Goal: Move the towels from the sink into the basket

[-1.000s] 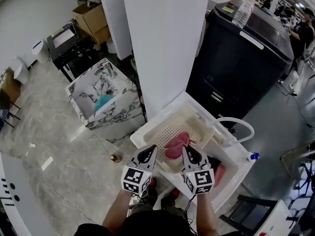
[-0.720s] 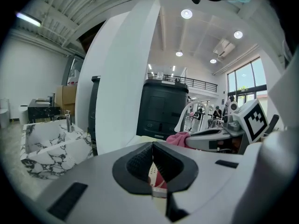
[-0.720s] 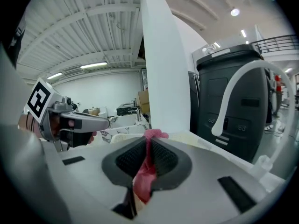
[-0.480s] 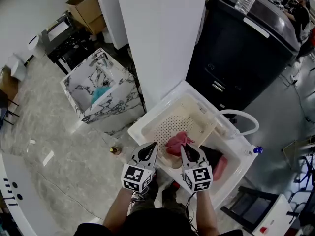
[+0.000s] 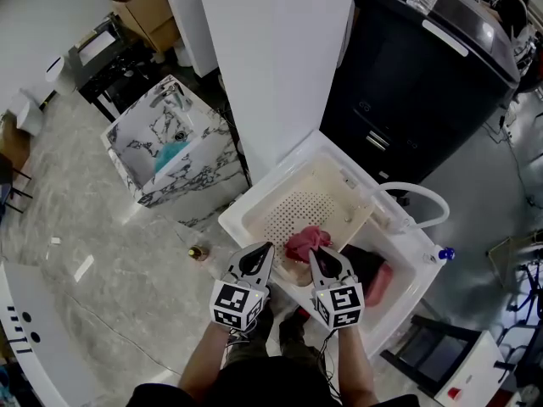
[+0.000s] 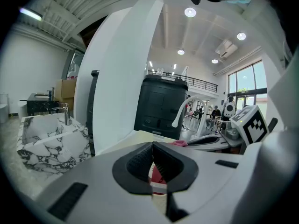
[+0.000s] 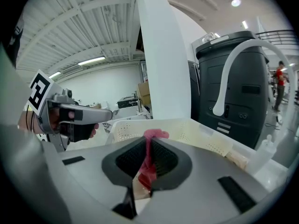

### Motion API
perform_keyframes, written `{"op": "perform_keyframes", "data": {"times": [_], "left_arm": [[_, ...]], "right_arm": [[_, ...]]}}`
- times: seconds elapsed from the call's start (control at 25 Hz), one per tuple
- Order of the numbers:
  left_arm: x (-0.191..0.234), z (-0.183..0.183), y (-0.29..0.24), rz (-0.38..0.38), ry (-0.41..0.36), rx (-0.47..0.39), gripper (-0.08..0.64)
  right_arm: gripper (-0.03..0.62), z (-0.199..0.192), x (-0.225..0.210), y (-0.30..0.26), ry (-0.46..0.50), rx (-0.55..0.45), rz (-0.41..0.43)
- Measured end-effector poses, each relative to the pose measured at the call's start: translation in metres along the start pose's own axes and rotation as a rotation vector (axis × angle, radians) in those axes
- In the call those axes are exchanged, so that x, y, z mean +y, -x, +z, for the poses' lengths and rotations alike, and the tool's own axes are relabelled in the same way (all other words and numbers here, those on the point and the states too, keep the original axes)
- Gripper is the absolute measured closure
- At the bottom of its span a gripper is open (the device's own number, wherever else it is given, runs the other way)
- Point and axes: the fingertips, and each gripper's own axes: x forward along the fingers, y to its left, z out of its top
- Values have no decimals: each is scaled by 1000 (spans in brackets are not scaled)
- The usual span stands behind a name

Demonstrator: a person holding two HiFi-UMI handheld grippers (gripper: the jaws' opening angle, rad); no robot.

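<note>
One red towel is the item in hand. It hangs over the 6 o'clock end of the cream perforated basket, which sits inside the white tub. I cannot tell whether its underside touches the basket floor.

Grip findings:
- Your right gripper has its jaws clamped on a fold of the towel, and a tuft stands up past the tips.
- Your left gripper has its jaws drawn together, with red cloth showing in the slot behind the tips. I judge that they pinch an edge of the same towel.

Handling, as judged: the towel looks light, soft and limp, and neither fragile nor slippery. It will sag and trail from any pinch, so a loose corner could drape over the basket rim. Take hold at a thick fold near the middle of the bunch, not at a single-layer edge.

Orientation: the towel is bunched and points no clear way. In the head view its slight long axis runs from 8 to 2 o'clock, across the gap between your two grippers.

Other items noted:
- A teal towel lies in the marble sink, at 10 o'clock and well apart from the basket.
- A pink towel lies in the tub just beside the basket, at 4 o'clock.
</note>
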Motion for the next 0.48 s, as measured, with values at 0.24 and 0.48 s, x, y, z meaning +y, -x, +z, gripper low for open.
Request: {"op": "perform_keyframes", "data": {"times": [0.24, 0.48], "left_arm": [[-1, -3, 0, -1, 3, 4, 552], [-4, -6, 2, -7, 8, 5, 552]], "right_arm": [[540, -6, -4, 2, -1, 16, -20], [424, -10, -2, 3, -5, 22, -7]]}}
